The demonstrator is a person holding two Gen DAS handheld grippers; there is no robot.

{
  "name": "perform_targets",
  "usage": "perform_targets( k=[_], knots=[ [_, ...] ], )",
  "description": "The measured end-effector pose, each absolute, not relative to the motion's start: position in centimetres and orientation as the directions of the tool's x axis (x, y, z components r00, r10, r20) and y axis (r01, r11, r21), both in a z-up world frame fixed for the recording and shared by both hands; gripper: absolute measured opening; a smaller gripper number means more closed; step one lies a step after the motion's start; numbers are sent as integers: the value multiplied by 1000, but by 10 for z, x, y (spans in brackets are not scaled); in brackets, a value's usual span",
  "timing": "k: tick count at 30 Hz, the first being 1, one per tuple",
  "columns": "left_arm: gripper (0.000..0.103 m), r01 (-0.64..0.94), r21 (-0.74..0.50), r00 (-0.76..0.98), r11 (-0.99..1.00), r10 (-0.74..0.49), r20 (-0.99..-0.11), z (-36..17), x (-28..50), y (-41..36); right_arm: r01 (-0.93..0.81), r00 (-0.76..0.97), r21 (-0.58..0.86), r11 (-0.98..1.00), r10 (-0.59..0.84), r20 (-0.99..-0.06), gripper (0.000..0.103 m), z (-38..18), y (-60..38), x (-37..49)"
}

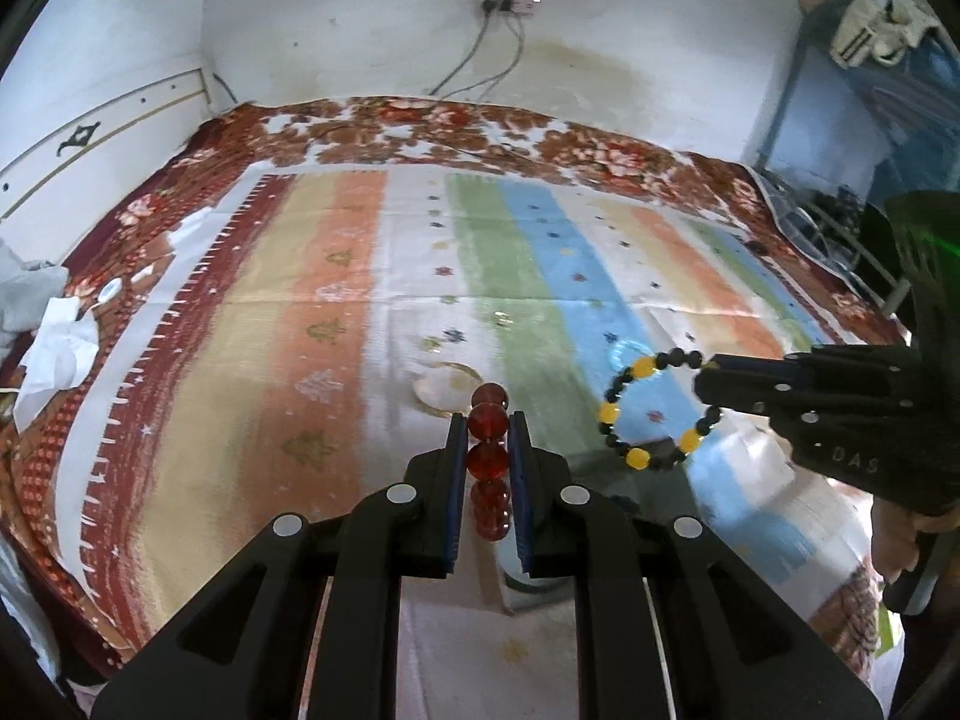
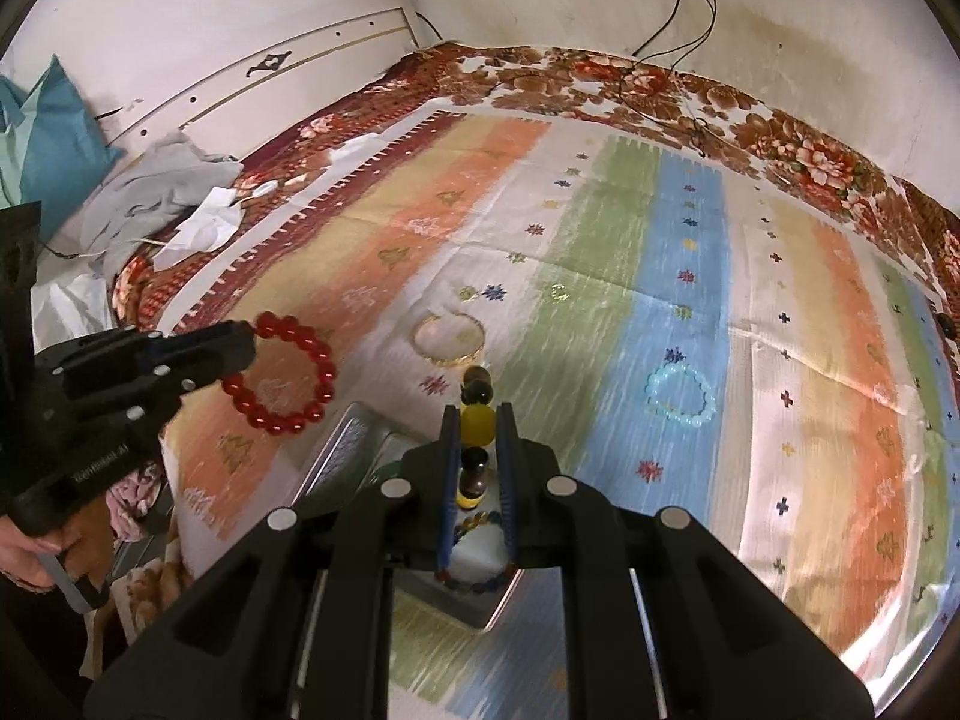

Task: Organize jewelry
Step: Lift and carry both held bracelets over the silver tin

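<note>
Between our left gripper pads sits a red bead bracelet, pinched edge-on and held above the bed. Our right gripper is clamped on a black-and-yellow bead bracelet, likewise lifted.

Directly below the right gripper: an open metal tin at the near edge of the bed, with a multicoloured bead bracelet inside it. The gripper bodies hide most of the tin.

Just beyond the fingertips, a thin gold bangle lies flat on the white stripe. Right of it, on the blue stripe, a pale blue bead bracelet. A small gold ring-like piece rests farther out on the green stripe; we cannot tell what it is.

Surface: striped cloth in orange, green, blue and cream, spread over a red floral bedsheet.

Left side: white tissue and a crumpled grey garment. Far back: a white headboard, stained white wall, and a wall socket with cables hanging down to the bed.
</note>
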State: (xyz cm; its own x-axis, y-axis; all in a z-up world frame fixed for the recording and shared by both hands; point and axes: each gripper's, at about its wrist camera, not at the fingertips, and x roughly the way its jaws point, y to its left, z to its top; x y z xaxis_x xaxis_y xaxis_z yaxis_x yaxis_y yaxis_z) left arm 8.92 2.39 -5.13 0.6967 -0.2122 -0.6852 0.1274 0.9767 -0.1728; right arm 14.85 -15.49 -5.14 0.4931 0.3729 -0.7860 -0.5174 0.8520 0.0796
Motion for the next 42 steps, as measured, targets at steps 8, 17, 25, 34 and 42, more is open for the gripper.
perform_targets(
  k=[8,17,25,34,42],
  knots=[
    [13,176,-171,698,969,-245,-673,-45,72,6,-527,500,68,847,374,-781,13,-44,-155,123],
    [13,190,-163,692,968,-250,-677,-43,68,-6,-534,498,77,842,387,-776,13,-41,-158,112],
    [13,193,-162,676,968,-251,-693,-49,72,-10,-531,486,90,843,390,-782,13,-46,-160,114],
    [13,185,-170,663,968,-251,-706,-55,77,-13,-527,466,110,843,395,-792,13,-53,-164,118],
    [13,198,-168,638,966,-257,-726,-61,81,-18,-513,457,128,848,397,-796,33,-57,-168,122]
  ],
)
